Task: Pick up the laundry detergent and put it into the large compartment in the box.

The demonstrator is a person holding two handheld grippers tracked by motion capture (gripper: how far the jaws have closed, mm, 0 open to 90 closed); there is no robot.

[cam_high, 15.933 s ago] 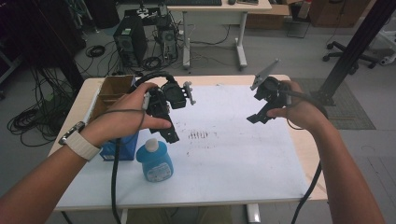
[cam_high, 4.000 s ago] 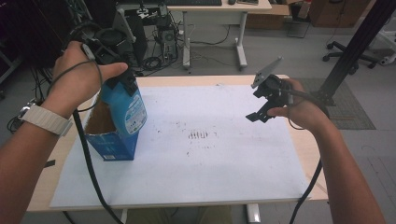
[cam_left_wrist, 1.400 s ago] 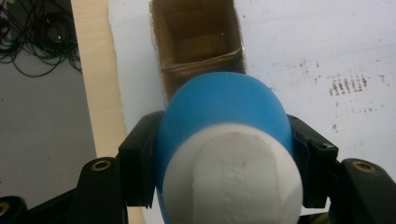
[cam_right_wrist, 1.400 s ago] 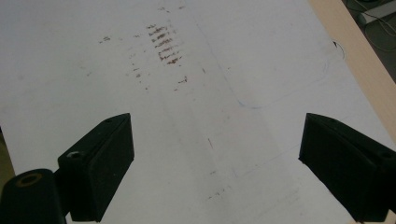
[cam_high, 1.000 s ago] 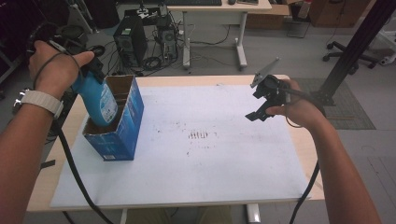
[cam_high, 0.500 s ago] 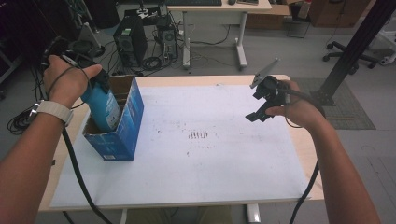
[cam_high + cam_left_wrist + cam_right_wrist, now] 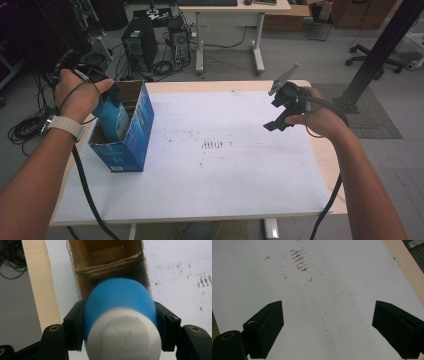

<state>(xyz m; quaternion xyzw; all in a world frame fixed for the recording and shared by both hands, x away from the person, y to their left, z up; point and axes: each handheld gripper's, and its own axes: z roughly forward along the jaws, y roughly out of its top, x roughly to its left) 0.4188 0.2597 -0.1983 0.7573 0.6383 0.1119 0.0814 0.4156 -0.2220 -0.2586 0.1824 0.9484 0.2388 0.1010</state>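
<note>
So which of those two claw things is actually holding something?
The left gripper: its jaws clamp a blue bottle over the cardboard box. The right gripper gapes empty.

Bottle half swallowed, tongs tucked behind a hand

High view: the blue bottle's [image 7: 114, 117] lower body is hidden inside the blue carton [image 7: 131, 142], and the left tongs [image 7: 102, 90] sit mostly behind the gripping hand, so their pads can't be made out there. In the left gripper view the bottle's white cap [image 7: 123, 337] is blurred and cut by the bottom edge, and the carton's floor is dim. In the right gripper view the right tongs [image 7: 327, 330] run off the bottom edge.
</note>
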